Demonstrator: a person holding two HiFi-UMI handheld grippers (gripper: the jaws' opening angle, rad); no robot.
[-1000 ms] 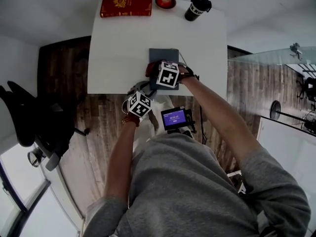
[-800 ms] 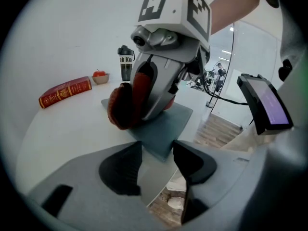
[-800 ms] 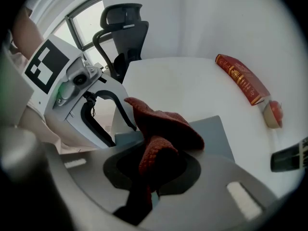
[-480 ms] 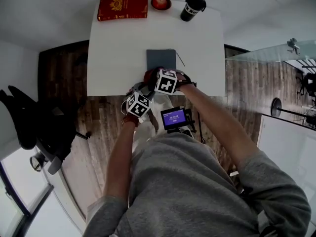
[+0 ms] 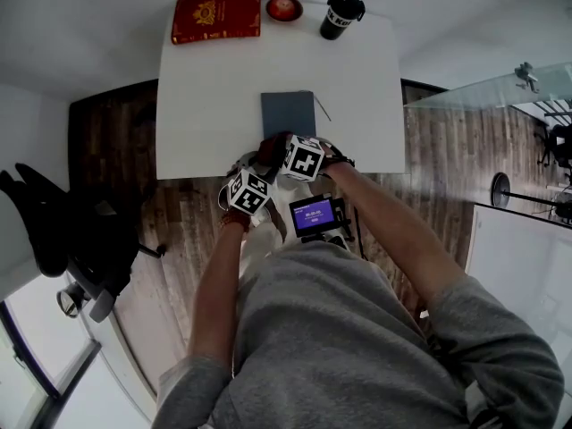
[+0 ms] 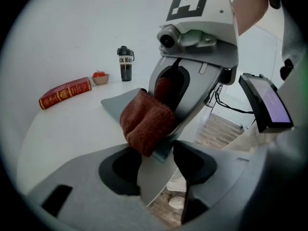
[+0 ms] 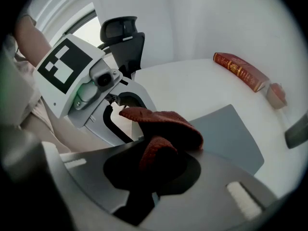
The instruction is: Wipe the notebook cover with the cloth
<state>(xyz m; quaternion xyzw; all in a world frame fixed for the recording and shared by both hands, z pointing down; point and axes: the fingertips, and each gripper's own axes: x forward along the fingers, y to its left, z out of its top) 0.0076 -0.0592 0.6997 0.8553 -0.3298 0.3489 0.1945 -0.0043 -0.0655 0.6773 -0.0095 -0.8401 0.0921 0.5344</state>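
At left, keeping the jaws of the left gripper [image 6: 156, 154] spread astride the near corner of the notebook [image 7: 231, 134] at the edge of the table [image 5: 206, 105], pinching nothing, probably to steady it. At right, clamping the cloth [image 7: 163, 124] in the right gripper [image 7: 154, 170], bunched against the cover's near end for wiping.

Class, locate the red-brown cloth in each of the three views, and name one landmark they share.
Head view: cloth at the notebook's near edge.
Left gripper view: cloth at centre, just beyond the jaws.
Right gripper view: cloth at centre, clamped in the jaws.
Shared landmark: the red book.
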